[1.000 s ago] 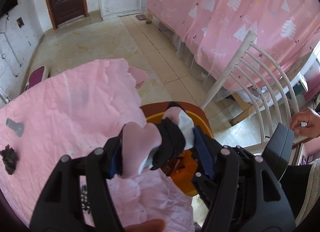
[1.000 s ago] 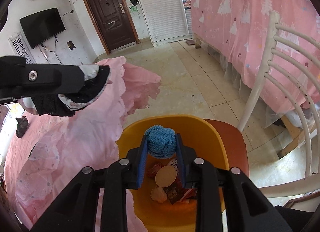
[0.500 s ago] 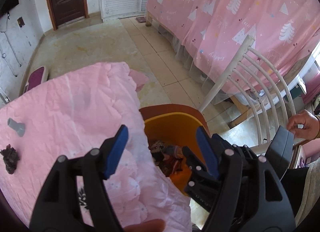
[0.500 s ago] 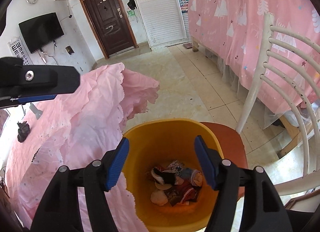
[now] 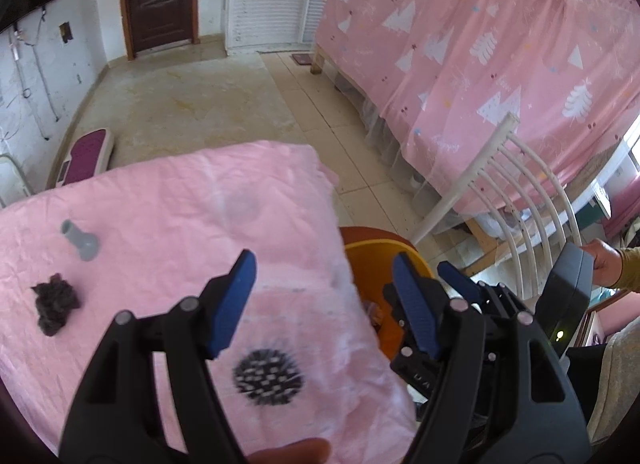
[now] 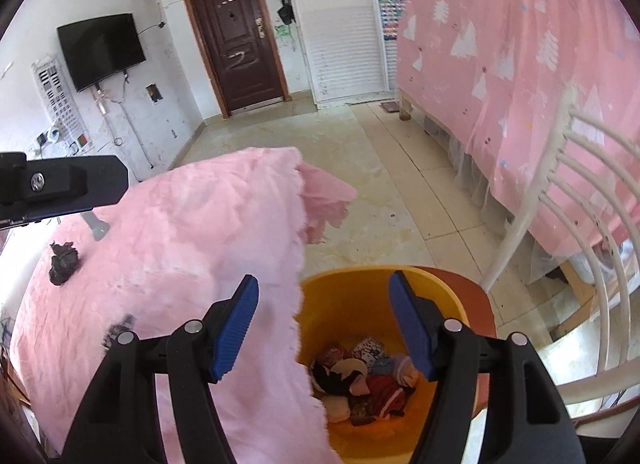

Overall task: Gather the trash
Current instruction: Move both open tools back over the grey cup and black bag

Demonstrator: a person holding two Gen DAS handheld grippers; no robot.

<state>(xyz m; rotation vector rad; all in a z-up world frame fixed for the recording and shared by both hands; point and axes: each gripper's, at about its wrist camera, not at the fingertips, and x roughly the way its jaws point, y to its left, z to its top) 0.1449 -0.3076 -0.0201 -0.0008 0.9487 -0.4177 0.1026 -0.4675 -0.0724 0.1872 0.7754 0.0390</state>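
A yellow bin [image 6: 360,296] stands on a red chair seat beside the table and holds several crumpled scraps [image 6: 360,380]; it also shows in the left wrist view [image 5: 376,260]. My right gripper [image 6: 324,324] is open and empty above the bin's left rim. My left gripper [image 5: 324,296] is open and empty over the table's right edge. A dark crumpled scrap [image 5: 54,302] and a grey funnel-shaped piece [image 5: 80,242] lie on the pink tablecloth [image 5: 180,216] at the left. The scrap also shows in the right wrist view [image 6: 63,260].
A white slatted chair back [image 6: 572,200] rises right of the bin. A pink curtain [image 5: 480,44] hangs behind it. A black spiky print [image 5: 266,378] marks the cloth near me. A scale [image 5: 84,154] lies on the tiled floor.
Both grippers opened: the left dropped its pink and black scrap, the right its blue knitted ball, into the bin. Both have since swung left toward the table.
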